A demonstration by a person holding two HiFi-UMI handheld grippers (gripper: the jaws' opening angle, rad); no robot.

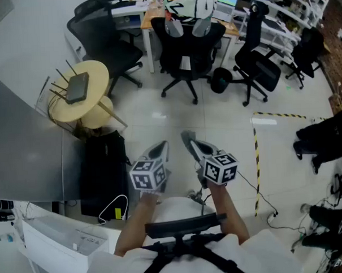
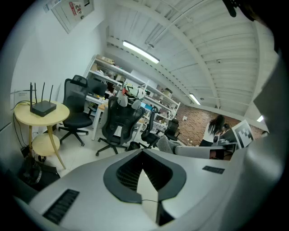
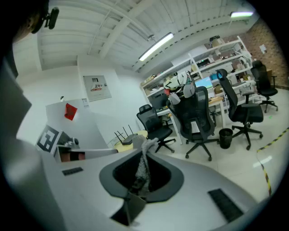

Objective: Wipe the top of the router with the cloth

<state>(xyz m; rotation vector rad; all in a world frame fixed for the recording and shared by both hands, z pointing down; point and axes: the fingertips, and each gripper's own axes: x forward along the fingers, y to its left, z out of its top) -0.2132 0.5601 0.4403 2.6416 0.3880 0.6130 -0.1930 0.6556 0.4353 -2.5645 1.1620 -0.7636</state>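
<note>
One round table (image 1: pixel 98 73) stands at my view's upper left. Well apart, over the floor (image 1: pixel 175 113), I see the left gripper (image 1: pixel 162 146) clenched on nothing and the right gripper (image 1: pixel 188 137) grasping. The router (image 1: pixel 77 87) lies on the table; the cloth (image 3: pixel 143 163) sits between the right jaws.

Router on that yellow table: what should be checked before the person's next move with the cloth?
1. Cloth gripped: ok. The right gripper is shut on it.
2. Left gripper free: ok. It is shut with nothing between its jaws.
3. Router top clear: ok. Nothing lies on it, and its antennas stick up along one edge.
4. Router within reach: not ok. Both grippers hang over the floor, well away from the yellow table.
5. Table steady enough for wiping: cannot tell.
</note>
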